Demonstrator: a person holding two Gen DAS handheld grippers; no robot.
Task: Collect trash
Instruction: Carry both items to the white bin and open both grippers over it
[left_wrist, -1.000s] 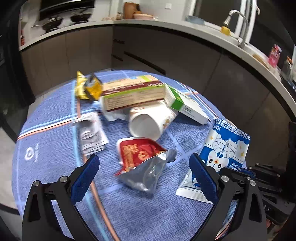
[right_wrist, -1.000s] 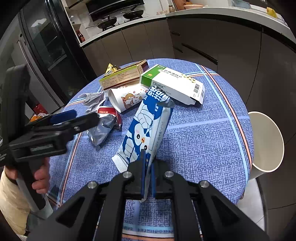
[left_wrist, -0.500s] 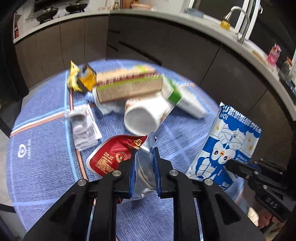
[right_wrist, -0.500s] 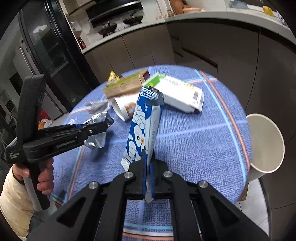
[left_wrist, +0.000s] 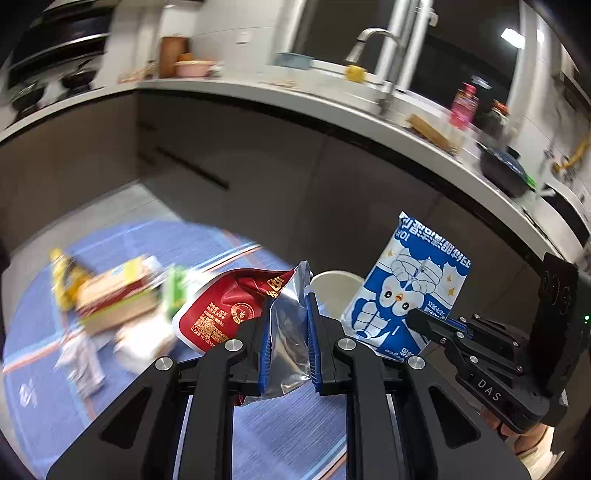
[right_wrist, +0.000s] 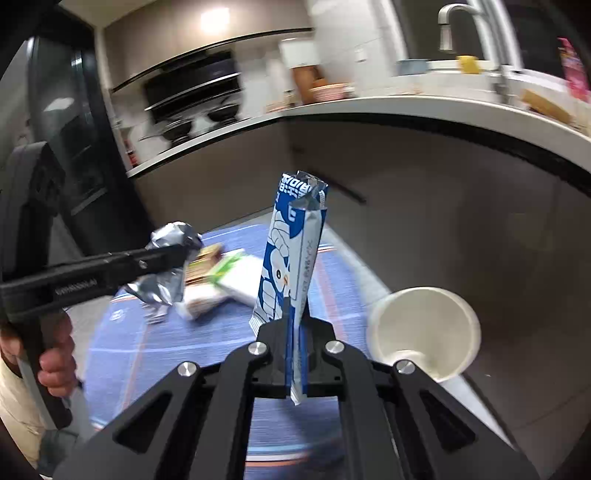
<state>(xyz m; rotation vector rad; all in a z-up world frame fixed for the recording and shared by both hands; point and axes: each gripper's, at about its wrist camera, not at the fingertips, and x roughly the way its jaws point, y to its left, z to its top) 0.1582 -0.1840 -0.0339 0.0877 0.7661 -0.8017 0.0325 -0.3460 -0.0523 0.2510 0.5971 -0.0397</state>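
Left tongs (left_wrist: 287, 334) clamp red pouch (left_wrist: 236, 306), right tongs (right_wrist: 294, 363) blue wrapper (right_wrist: 288, 254) — both lifted; next, drop into white bin (right_wrist: 424, 328).

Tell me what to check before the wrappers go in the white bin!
1. Left tongs pinch the red and silver pouch: ok.
2. Right tongs pinch the blue and white wrapper: ok.
3. Both wrappers lifted off the blue tablecloth: ok.
4. White bin open, beside the table: ok.
5. Bin has room inside: cannot tell.
6. Other trash, such as the boxes, left on the table: not ok, more to collect.
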